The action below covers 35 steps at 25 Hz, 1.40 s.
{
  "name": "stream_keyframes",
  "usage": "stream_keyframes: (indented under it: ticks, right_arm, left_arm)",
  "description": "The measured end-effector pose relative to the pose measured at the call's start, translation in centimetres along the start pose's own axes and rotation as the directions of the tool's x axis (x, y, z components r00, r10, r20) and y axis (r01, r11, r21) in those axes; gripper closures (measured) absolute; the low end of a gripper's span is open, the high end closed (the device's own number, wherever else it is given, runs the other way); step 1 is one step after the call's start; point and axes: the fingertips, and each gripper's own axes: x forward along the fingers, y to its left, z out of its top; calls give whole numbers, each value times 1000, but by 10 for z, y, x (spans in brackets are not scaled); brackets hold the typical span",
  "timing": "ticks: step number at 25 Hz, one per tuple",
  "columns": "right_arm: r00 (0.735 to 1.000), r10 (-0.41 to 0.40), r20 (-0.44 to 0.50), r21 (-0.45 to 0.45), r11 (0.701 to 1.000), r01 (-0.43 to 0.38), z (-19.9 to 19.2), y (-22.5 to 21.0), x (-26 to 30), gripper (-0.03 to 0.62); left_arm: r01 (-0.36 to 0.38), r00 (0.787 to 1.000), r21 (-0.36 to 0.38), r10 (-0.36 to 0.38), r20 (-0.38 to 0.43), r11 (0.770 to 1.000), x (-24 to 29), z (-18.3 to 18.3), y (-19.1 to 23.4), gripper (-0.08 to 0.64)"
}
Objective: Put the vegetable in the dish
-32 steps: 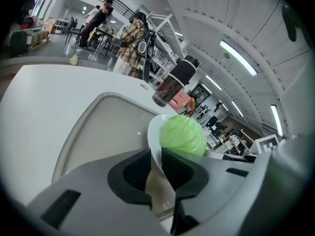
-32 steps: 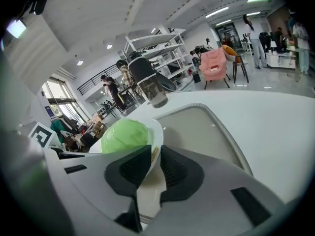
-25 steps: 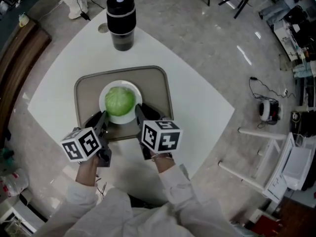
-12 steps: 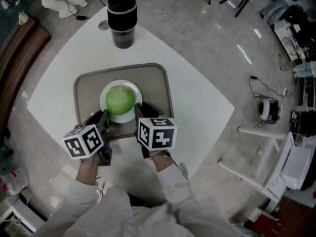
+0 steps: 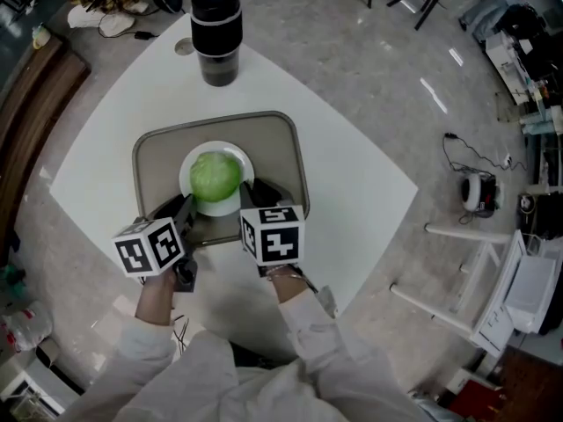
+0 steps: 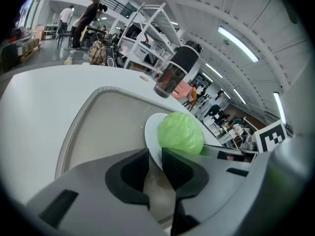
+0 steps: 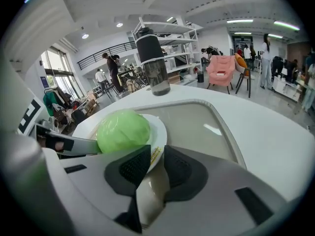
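Cabbage sits on the plate in the tray, your left gripper and right gripper pinched narrow on its rim; lift unevenly and it likely rolls off.

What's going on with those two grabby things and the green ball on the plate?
A person holds a gripper in each hand. The left gripper and the right gripper each have the near rim of the white plate between their jaws, one on each side. A green cabbage sits on that plate, so the vegetable is already in the dish. The plate is over a tan tray on the white table. A black bottle stands at the far end.
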Motion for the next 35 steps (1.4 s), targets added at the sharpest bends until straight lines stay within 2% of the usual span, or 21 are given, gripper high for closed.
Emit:
stream_keyframes:
  ticks: [7,13,17,21,27,31,35]
  right_arm:
    - [1000,-2,4,-26,1000,2,1,3,0,518]
    - [1000,-19,7,-36,999,19,2,0,-3,506]
    - [1000,-13,5,-37,999,14,0,-1,-10,506]
    - [1000,-1,22,-45,999,2,2,-3,-29,506]
    - [993,92,72,-76,993,-86,5,5,-62,510]
    - [979,156,135,-64,987,-148,1,9,-89,553]
    - [959,197,205,-57,980,-189,-3,7,-122,569]
  left_arm:
    - [-10,1000,32,10,4,999,-2,1,0,481]
    - [-55,998,39,55,11,998,-1,1,-2,455]
    - [-54,999,34,53,10,998,-4,0,-4,422]
    - [-40,998,36,38,40,999,-12,3,-11,419]
    - [-15,997,55,11,73,998,-30,-6,-39,419]
    - [24,997,36,-27,78,999,-44,-23,-61,420]
    - [86,985,43,-91,145,995,-63,-32,-88,433]
